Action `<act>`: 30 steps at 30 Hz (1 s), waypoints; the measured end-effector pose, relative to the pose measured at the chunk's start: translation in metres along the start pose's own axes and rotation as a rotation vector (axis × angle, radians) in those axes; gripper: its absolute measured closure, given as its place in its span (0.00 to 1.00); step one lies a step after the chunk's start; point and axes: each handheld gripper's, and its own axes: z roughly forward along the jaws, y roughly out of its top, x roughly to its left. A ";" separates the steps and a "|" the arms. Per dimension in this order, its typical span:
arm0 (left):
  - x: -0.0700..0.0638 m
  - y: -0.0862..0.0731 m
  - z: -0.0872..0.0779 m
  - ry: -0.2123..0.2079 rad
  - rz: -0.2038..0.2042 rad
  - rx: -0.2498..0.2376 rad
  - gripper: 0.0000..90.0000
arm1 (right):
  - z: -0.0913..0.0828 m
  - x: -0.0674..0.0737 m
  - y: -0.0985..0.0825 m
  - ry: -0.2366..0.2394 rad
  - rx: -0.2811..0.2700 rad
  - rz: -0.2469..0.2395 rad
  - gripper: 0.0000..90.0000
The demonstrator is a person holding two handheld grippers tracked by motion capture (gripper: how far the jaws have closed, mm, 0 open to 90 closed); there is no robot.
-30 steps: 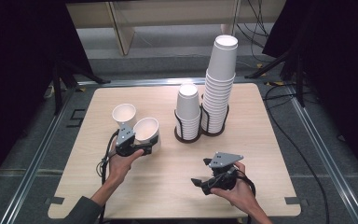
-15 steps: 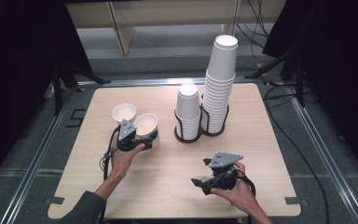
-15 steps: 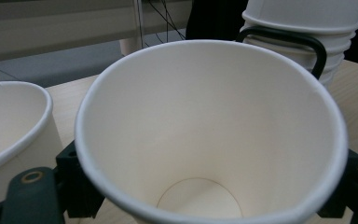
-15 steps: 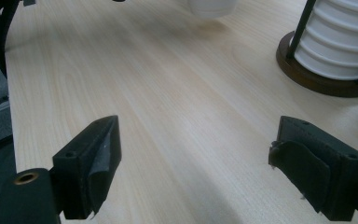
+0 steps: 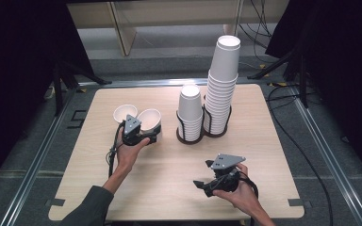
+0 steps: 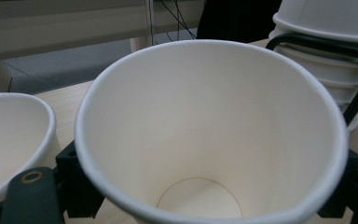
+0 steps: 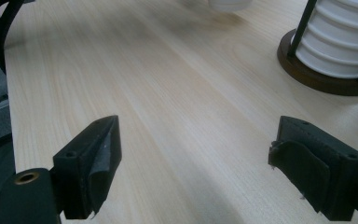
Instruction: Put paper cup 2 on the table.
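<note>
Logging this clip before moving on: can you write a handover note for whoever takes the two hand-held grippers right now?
Left hand-held gripper: shut on a paper cup, held near the short stack.
Right hand-held gripper: open, nothing between its jaws, low over the table.
A second loose cup sits beside the held one; the tall stack stands in its black holder.
Done: one cup gripped.
Left, probably: stack it, then the other cup.

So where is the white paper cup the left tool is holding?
In the high view the white paper cup sits left of centre on the wooden table, in the left tool, between another white cup and the short cup stack.
</note>
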 end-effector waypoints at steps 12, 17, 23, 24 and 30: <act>0.001 0.000 0.012 0.056 0.012 0.017 0.19 | 0.001 0.002 0.000 0.011 0.005 0.010 0.18; 0.003 -0.004 0.019 0.073 0.001 0.024 0.19 | 0.001 0.001 -0.001 0.010 0.007 -0.005 0.18; 0.003 -0.007 0.025 0.096 0.011 0.035 0.18 | 0.001 0.003 -0.001 0.014 0.012 0.015 0.18; 0.003 -0.007 0.027 0.091 0.012 0.029 0.18 | 0.001 0.003 -0.001 0.018 0.015 0.015 0.18; 0.000 -0.009 0.031 0.101 0.015 0.041 0.17 | 0.002 0.003 -0.001 0.021 0.007 -0.015 0.18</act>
